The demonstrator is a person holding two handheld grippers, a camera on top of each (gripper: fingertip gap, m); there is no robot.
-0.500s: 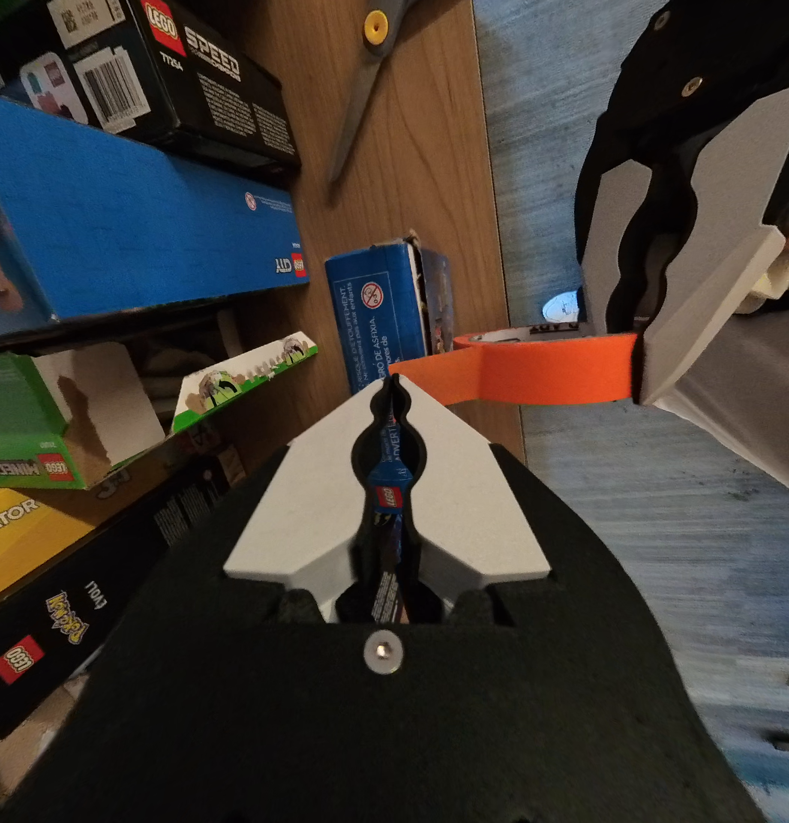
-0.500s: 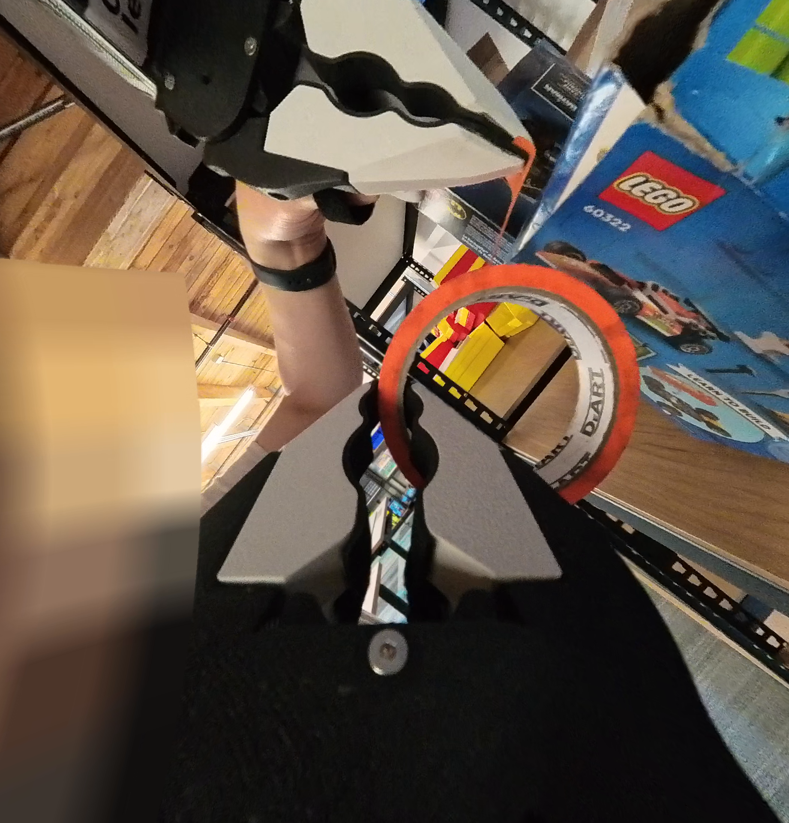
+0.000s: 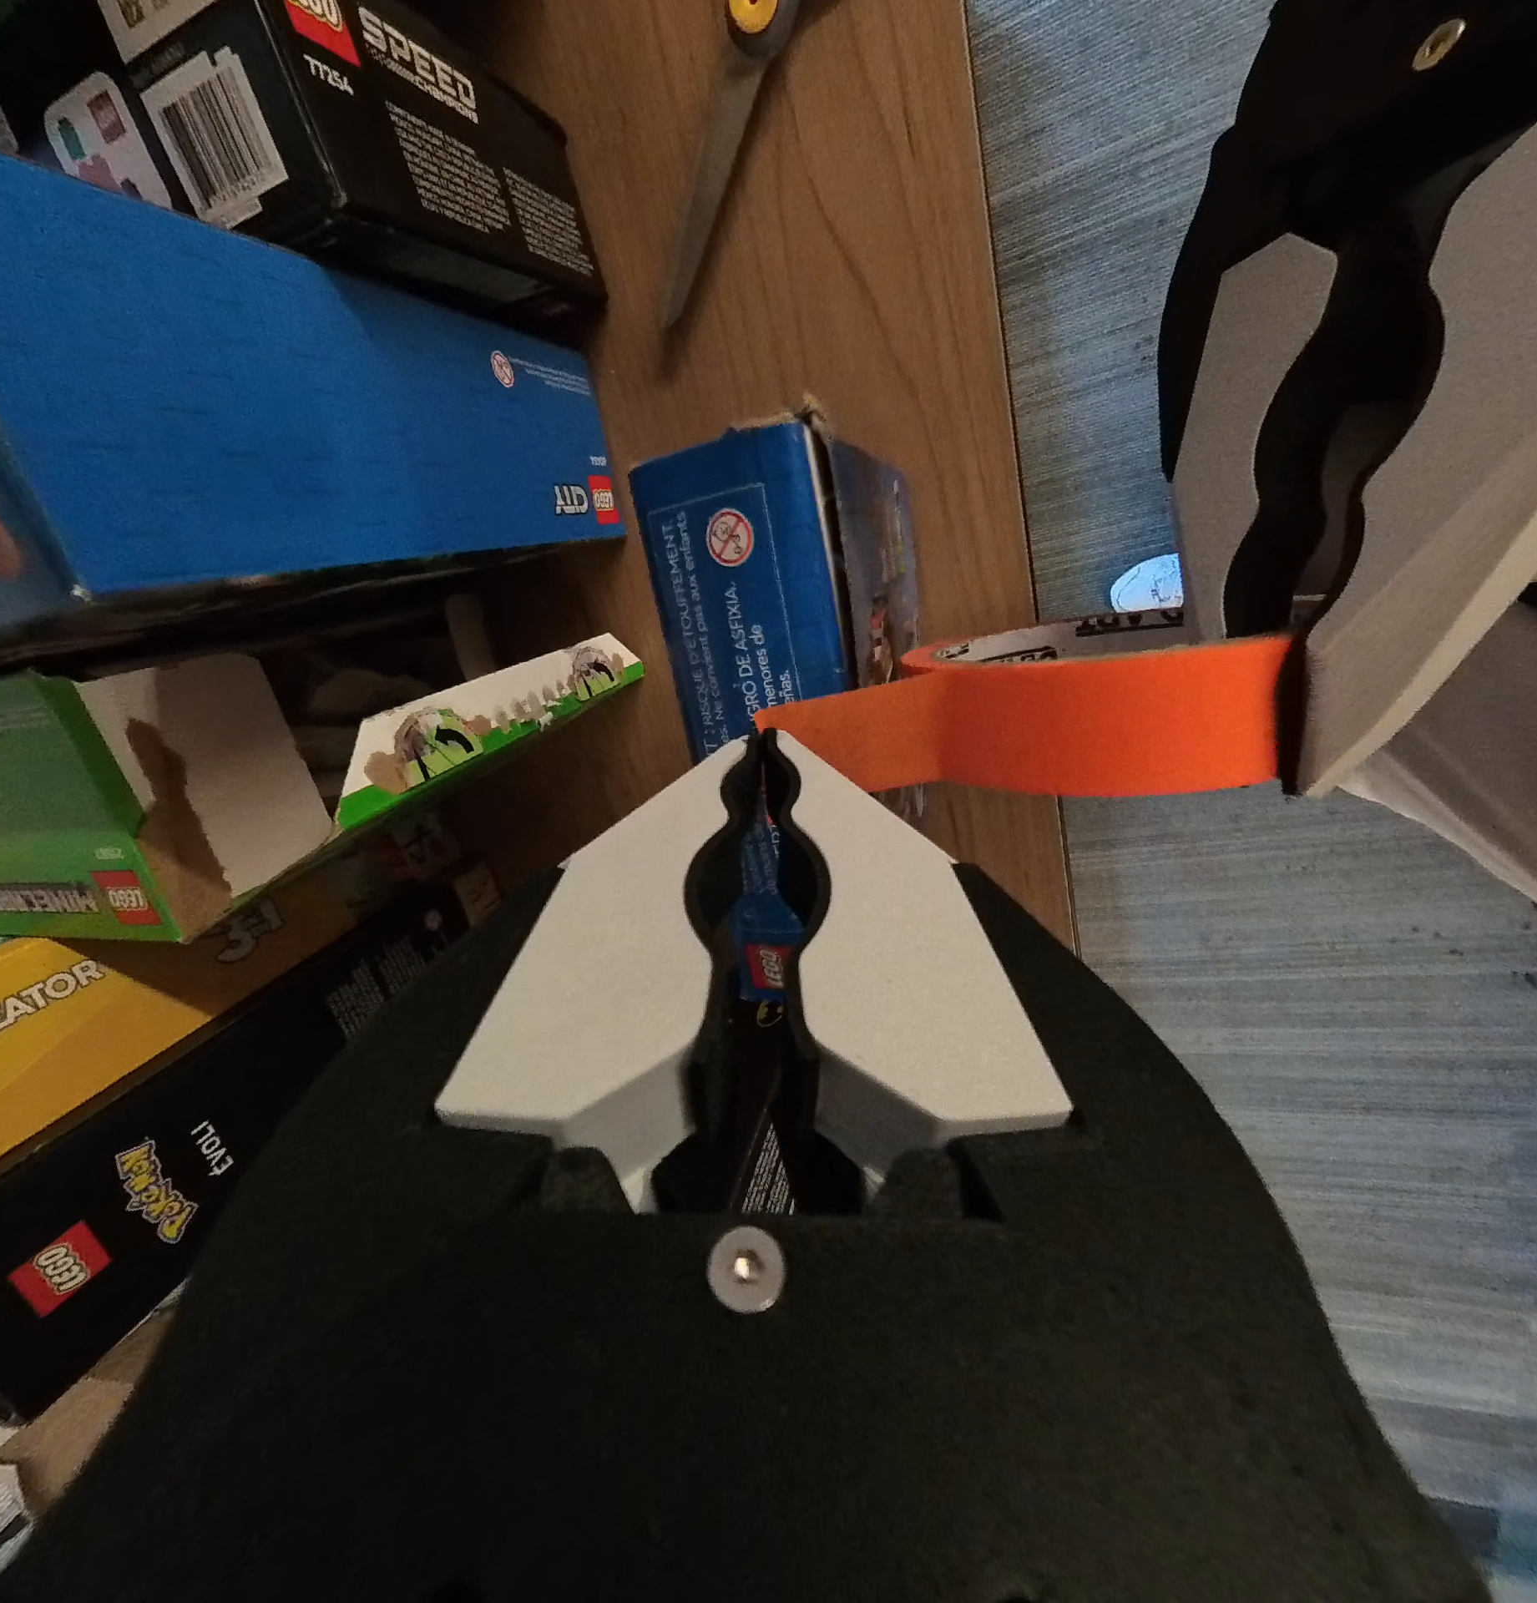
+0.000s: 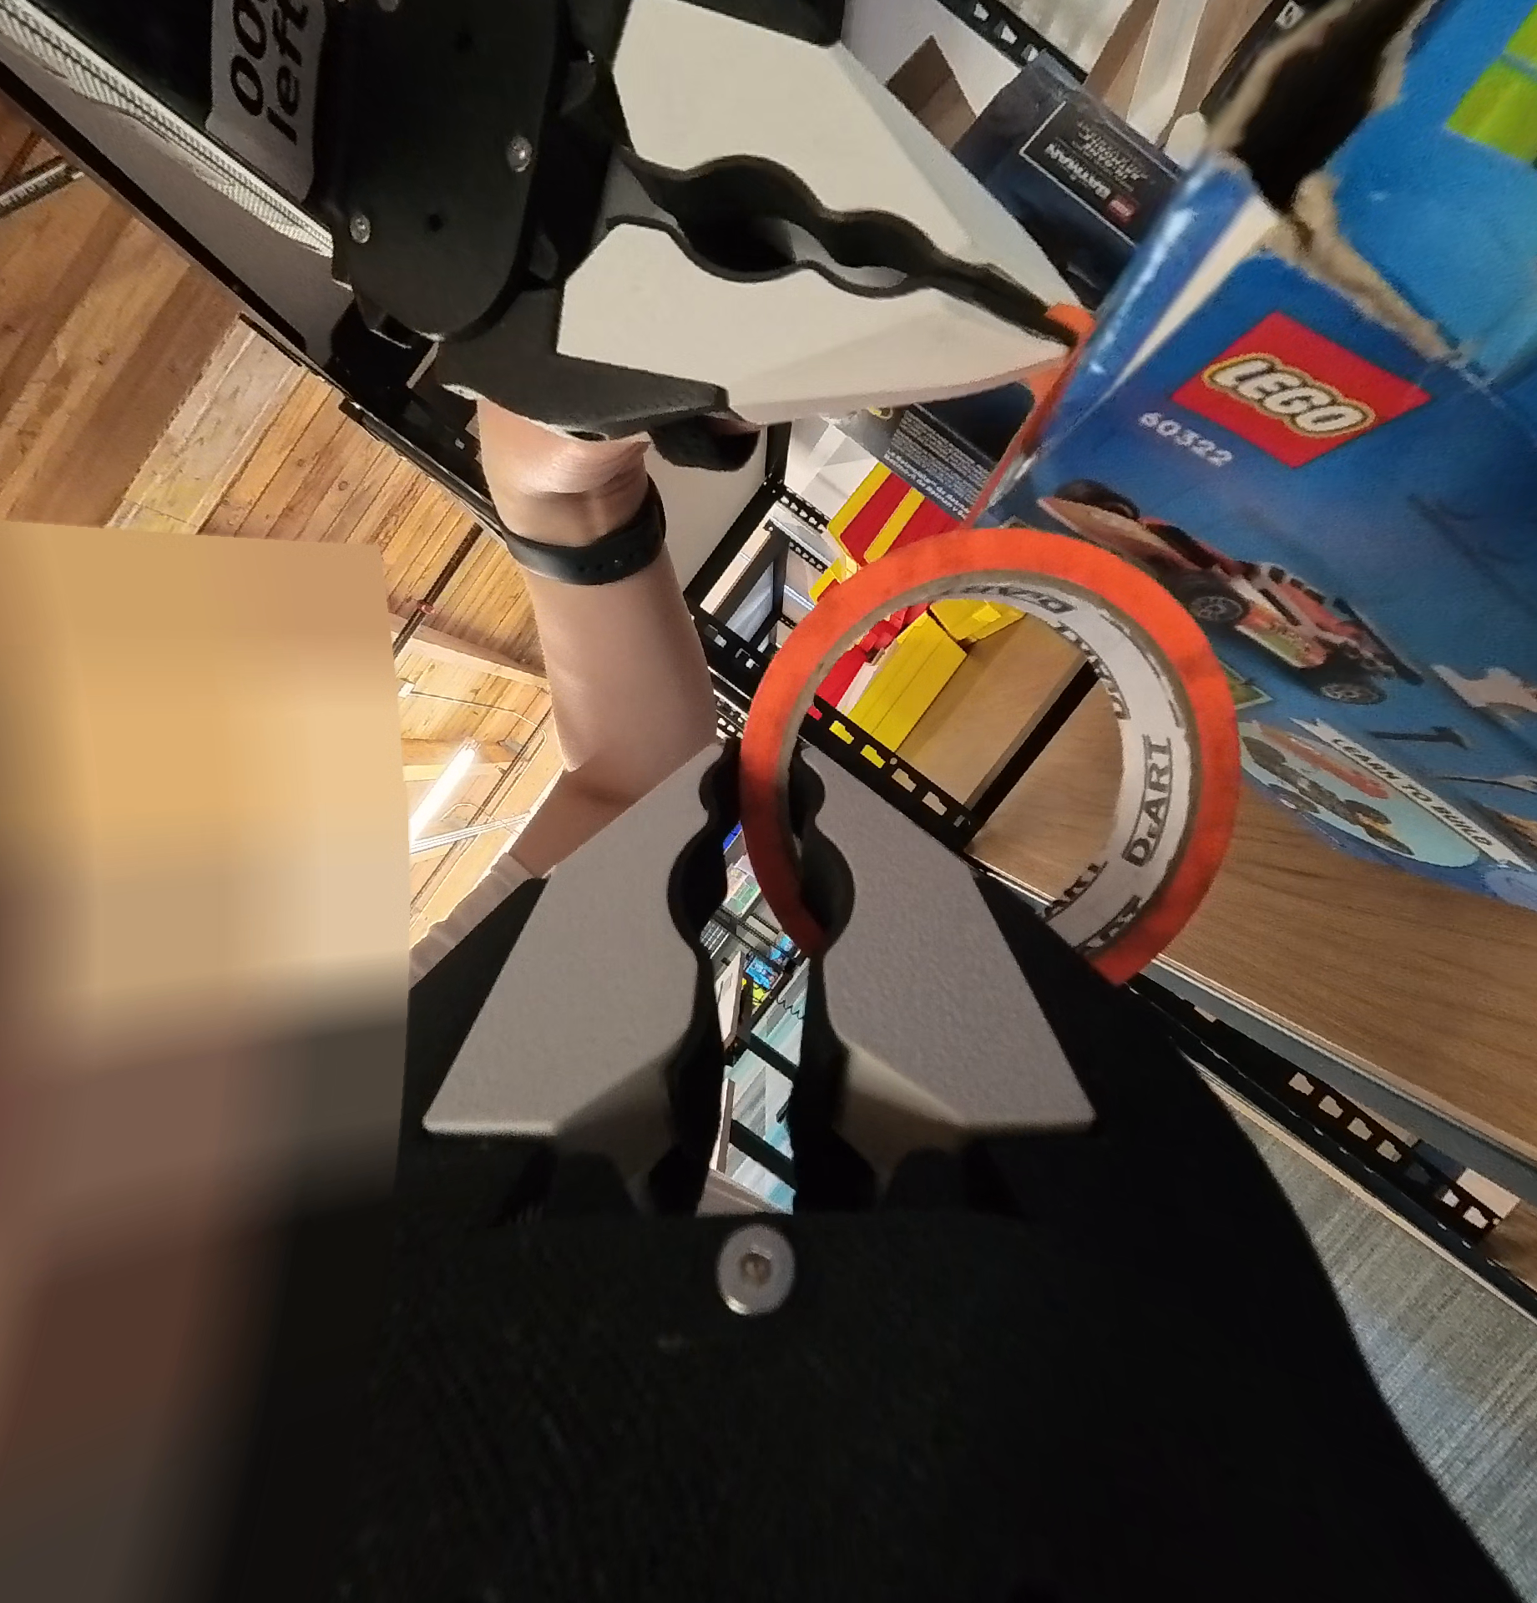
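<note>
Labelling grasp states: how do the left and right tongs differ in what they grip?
Left tongs pinch only the free orange tape end at their tips; right tongs clamp the tape roll's wall, one finger inside the ring. Left sits by the small blue box; right is off the shelf. Both are shut on tape.

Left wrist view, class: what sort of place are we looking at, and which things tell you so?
Probably a storeroom or hobby workspace, not a kitchen. Boxed toy building sets are stacked on a wooden shelf, scissors lie beside them, and a roll of orange tape is being unrolled.
</note>
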